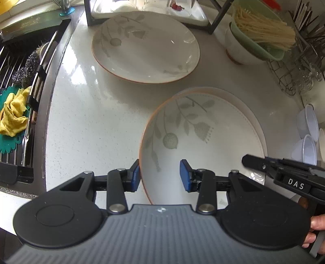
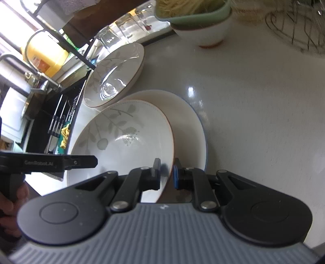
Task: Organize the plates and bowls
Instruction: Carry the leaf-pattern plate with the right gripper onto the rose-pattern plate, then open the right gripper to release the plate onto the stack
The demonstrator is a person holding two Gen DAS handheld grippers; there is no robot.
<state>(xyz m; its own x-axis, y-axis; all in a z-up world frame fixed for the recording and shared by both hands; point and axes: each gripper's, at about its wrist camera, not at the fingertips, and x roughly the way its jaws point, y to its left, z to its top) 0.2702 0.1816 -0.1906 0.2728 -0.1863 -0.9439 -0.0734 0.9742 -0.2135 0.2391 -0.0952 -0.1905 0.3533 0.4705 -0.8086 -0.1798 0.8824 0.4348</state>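
Stacking is partly under way. The right gripper [image 2: 167, 174] has its fingers narrowed onto the near rim of a leaf-patterned plate [image 2: 126, 146], one finger inside the rim, one outside. That plate sits tilted, its far edge resting on a larger plain white plate [image 2: 189, 113] lying flat on the countertop [image 2: 254, 101]; whether the near edge is lifted or touching cannot be told.

The left gripper [image 1: 160, 175] is spread wide, the same plate's left rim passing between its fingers without clear contact.

Left to do, by the look of it:
- a second leaf-patterned plate [image 1: 146, 46] lies alone farther back on the counter, just in front of a black rack frame [image 1: 218, 18];
- a white bowl [image 1: 239, 50] with a green colander of noodles [image 1: 262, 30] nested in it stands well apart at the back right;
- small white bowls [image 1: 306, 130] cluster at the right edge.

Judged roughly one plate into the job, not yet released.
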